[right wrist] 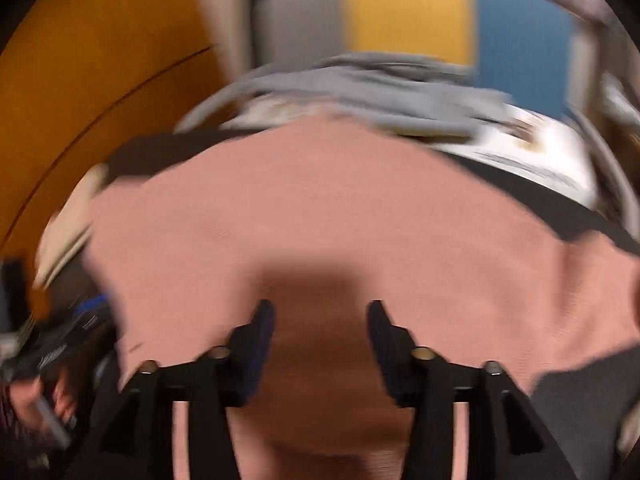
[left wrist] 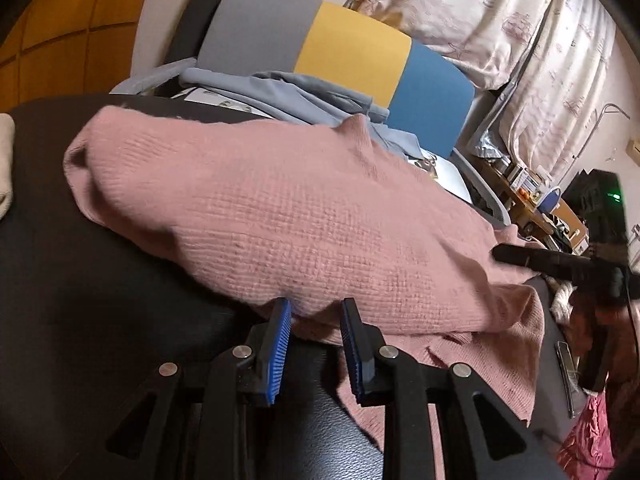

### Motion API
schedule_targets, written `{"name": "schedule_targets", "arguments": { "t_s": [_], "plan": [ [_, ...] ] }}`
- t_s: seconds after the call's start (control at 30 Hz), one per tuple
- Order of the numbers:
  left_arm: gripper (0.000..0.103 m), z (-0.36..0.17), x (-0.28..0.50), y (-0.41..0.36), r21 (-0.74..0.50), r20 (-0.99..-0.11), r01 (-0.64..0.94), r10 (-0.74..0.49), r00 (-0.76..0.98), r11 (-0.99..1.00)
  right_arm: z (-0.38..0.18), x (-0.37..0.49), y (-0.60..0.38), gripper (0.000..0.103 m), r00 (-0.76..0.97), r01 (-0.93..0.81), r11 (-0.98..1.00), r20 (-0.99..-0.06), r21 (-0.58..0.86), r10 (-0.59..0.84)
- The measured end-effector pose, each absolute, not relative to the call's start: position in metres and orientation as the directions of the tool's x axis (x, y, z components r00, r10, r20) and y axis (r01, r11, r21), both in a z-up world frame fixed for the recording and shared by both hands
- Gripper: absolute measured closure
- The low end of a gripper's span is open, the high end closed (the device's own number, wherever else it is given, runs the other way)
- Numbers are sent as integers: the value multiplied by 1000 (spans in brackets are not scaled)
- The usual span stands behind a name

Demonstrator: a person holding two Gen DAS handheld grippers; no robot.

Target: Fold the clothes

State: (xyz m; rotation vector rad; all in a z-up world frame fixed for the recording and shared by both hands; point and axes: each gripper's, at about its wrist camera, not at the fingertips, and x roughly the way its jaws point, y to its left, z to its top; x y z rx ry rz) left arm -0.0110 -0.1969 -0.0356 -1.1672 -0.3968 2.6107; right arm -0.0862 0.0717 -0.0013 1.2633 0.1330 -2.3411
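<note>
- The pink knit garment (left wrist: 304,216) lies across a black padded surface (left wrist: 100,320), already doubled over on itself (a lower layer shows at its near right edge), probably so that the next fold starts from a flat base.
- The left tool (left wrist: 316,308) sits at the garment's near edge with its blue pads (left wrist: 280,336) apart; cloth bulges between them, but the pads do not press on it.
- The right tool (right wrist: 322,308) hangs over the middle of the garment, jaws wide, nothing between them; this view is blurred.
- Count: one pink garment, two tools, one grey-blue garment (left wrist: 304,92) piled behind against a grey, yellow and blue panel (left wrist: 352,48).
</note>
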Motion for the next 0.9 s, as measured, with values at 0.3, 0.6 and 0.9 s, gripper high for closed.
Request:
{"name": "schedule_targets", "arguments": {
  "t_s": [0.3,0.6,0.9],
  "plan": [
    [78,-40,-11,-243,-398,-689,16,288,-665,-917,-35,-86,50,53,-424,457,-889,-883,-20,-199],
    [73,-53,-44,-327,-433,-719,250,165,-675,-866,3,-82,75,46,-483,424,-904,-830,59,-280],
    [65,-62,-84,-331,-430,-701,123,245,-670,-895,12,-104,12,41,-437,508,-844,-794,169,-422]
  ]
}}
